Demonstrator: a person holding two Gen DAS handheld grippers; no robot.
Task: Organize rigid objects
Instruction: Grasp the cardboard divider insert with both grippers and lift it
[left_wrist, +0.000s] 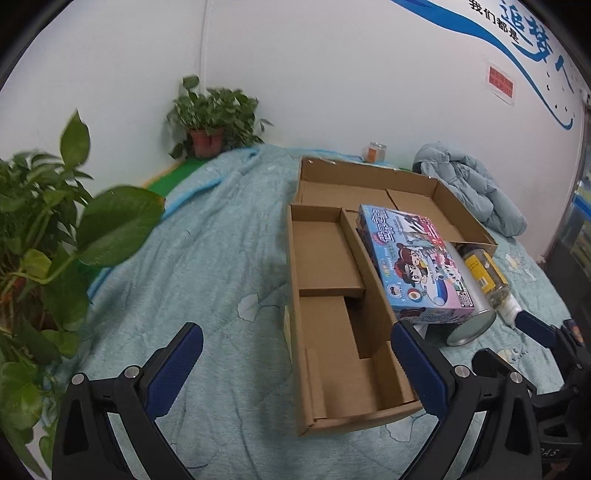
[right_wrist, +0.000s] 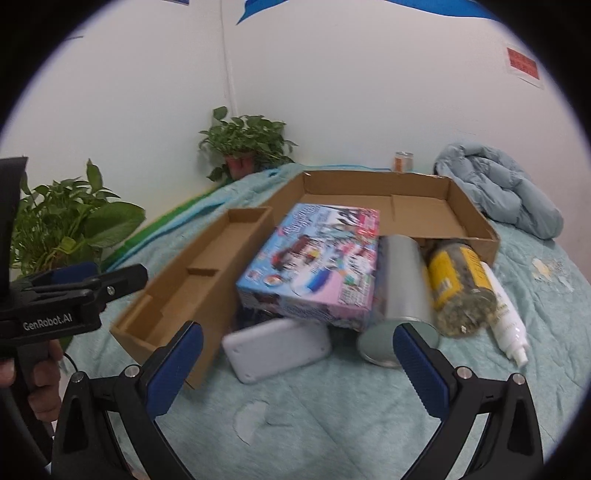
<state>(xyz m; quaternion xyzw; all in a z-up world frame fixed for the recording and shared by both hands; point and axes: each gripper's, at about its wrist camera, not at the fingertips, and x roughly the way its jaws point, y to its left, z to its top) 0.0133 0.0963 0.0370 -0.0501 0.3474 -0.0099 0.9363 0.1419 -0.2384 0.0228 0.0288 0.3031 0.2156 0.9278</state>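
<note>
A colourful cartoon box (right_wrist: 306, 266) lies tilted, leaning on the narrow cardboard tray (right_wrist: 192, 284) and a white flat case (right_wrist: 277, 347). Right of it lie a silver can (right_wrist: 402, 288), a yellow-labelled jar (right_wrist: 458, 284) and a white bottle (right_wrist: 509, 325), all on their sides. Behind them sits a large cardboard tray (right_wrist: 406, 206). My right gripper (right_wrist: 297, 369) is open just in front of the case and can, holding nothing. My left gripper (left_wrist: 295, 369) is open over the narrow tray's (left_wrist: 332, 314) near end, also holding nothing. The cartoon box (left_wrist: 413, 258) hides most of the case there.
Everything rests on a light blue quilt (left_wrist: 203, 258). Potted plants stand at the left (left_wrist: 44, 240) and in the far corner (left_wrist: 210, 118). A blue puffer jacket (right_wrist: 498, 192) is bunched at the back right, with a small orange jar (right_wrist: 402, 160) by the wall.
</note>
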